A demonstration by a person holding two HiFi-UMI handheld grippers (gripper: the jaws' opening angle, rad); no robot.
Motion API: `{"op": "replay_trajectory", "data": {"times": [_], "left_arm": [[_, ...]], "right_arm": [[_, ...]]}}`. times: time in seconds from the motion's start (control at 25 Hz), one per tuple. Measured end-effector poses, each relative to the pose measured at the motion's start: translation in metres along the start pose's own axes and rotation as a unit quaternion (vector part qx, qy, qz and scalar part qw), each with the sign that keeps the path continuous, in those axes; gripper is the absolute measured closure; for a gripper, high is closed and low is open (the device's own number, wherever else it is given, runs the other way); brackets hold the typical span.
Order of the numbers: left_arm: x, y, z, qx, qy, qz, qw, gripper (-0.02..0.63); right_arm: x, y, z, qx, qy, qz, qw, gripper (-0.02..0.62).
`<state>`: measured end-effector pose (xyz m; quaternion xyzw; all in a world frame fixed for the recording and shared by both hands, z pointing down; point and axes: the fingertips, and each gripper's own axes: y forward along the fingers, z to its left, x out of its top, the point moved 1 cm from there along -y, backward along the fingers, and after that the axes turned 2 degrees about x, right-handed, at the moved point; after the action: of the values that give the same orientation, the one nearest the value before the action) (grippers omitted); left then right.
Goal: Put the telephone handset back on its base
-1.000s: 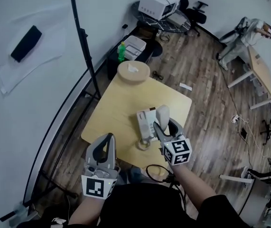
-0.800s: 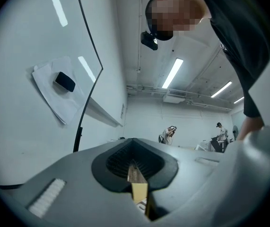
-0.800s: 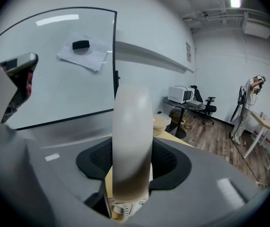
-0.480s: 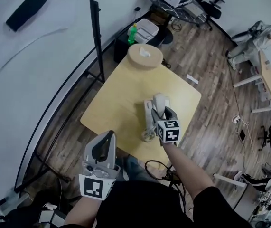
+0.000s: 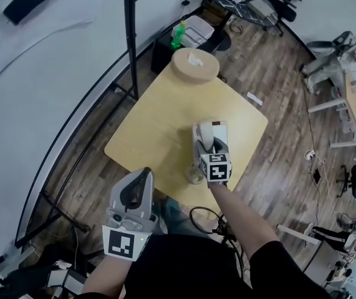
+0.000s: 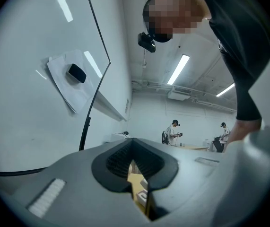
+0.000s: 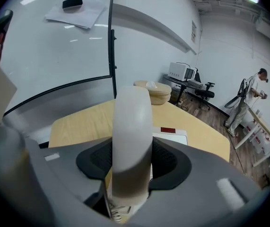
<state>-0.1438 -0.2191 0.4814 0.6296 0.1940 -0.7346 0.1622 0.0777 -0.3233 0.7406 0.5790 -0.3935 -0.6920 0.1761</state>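
A white telephone base (image 5: 220,128) lies near the right edge of the yellow table (image 5: 159,129). My right gripper (image 5: 208,148) is shut on the pale grey handset (image 5: 209,133), which stands upright just above the base. In the right gripper view the handset (image 7: 132,136) fills the gap between the jaws. The base (image 7: 175,136) with its red mark lies right behind it, and a bit of coiled cord (image 7: 117,216) shows below. My left gripper (image 5: 138,184) hangs low off the table's near corner, shut and holding nothing (image 6: 137,168).
A round wooden box (image 5: 194,65) sits on the table's far corner. A small round thing (image 5: 194,176) lies at the near edge. A black pole (image 5: 131,36) stands left of the table against the white wall. A green bottle (image 5: 178,35) and boxes are on the floor beyond.
My right gripper has carried the handset forward and a little right, from the table's near edge to just over the base. The left gripper has stayed low near the body.
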Motion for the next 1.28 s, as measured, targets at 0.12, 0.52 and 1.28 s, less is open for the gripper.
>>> {"op": "replay_trajectory", "data": {"times": [0.12, 0.52, 1.28], "left_arm": [[-0.001, -0.001, -0.003, -0.004, -0.002, -0.002, 1.0, 0.606], [0.001, -0.006, -0.007, -0.01, -0.004, 0.0, 0.9999, 0.606], [-0.008, -0.012, -0.001, -0.009, -0.015, 0.008, 0.9998, 0.606]], "right_arm": [[-0.009, 0.0, 0.003, -0.01, 0.004, 0.015, 1.0, 0.377], [-0.038, 0.012, 0.0, -0.029, 0.076, 0.107, 0.991, 0.377], [-0.054, 0.028, 0.005, -0.032, 0.087, 0.187, 0.978, 0.376]]}}
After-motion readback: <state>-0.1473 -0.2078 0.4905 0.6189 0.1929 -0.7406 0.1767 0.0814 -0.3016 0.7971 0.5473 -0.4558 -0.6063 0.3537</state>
